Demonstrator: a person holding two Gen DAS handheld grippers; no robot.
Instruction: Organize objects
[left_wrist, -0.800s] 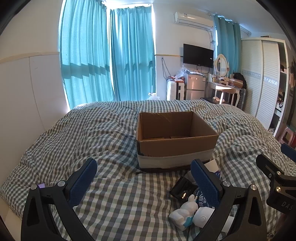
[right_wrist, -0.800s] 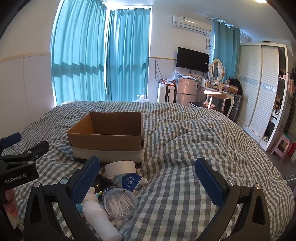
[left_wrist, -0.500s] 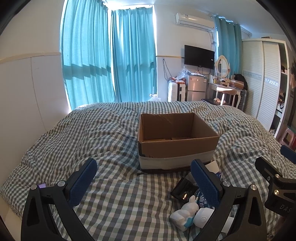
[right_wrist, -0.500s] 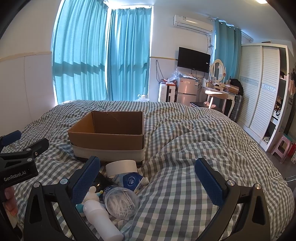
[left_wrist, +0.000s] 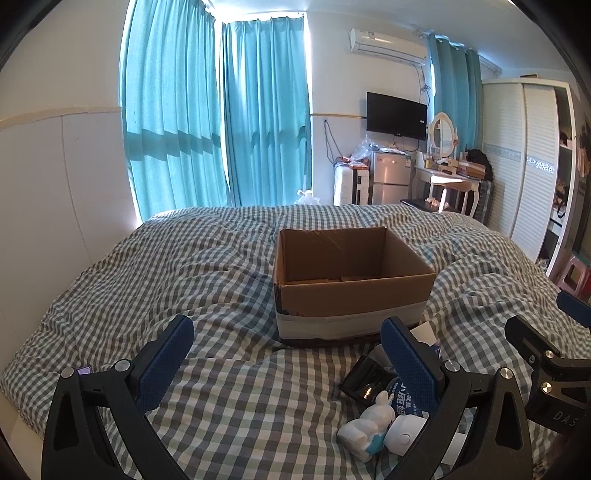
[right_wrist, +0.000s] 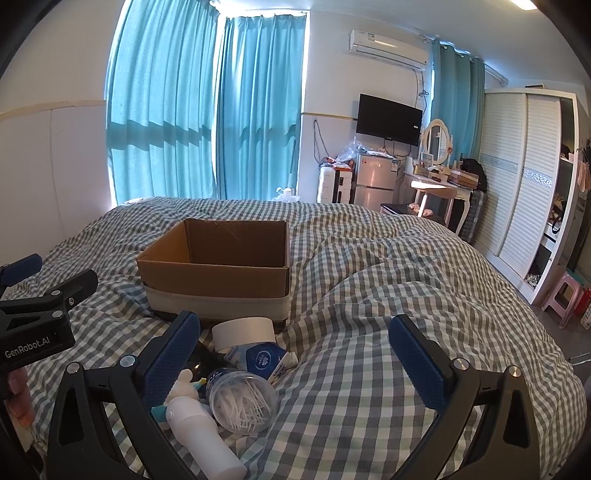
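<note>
We see a cardboard box (left_wrist: 351, 284) standing open-topped on the checked duvet (left_wrist: 221, 280), at about twelve o'clock from the left gripper (left_wrist: 284, 354). Its inside shows only bare cardboard flaps on the floor; whatever the near wall hides we cannot tell. Our left gripper hangs above the duvet with its claw spread wide, nothing between the pads. The right gripper (right_wrist: 295, 350) is likewise spread wide and empty.

The things to sort lie in a small heap just in front of the box, at about ten o'clock from the right gripper: a roll of white tape (right_wrist: 243, 330) nearest the box, a blue-and-white packet (right_wrist: 264, 360) touching it, a clear round tub of cotton swabs (right_wrist: 242, 400) lying on its side, and a white bottle (right_wrist: 203, 435) beside that. From the left camera a white rabbit figure (left_wrist: 367, 422) and a black case (left_wrist: 364, 376) sit at four o'clock.
</note>
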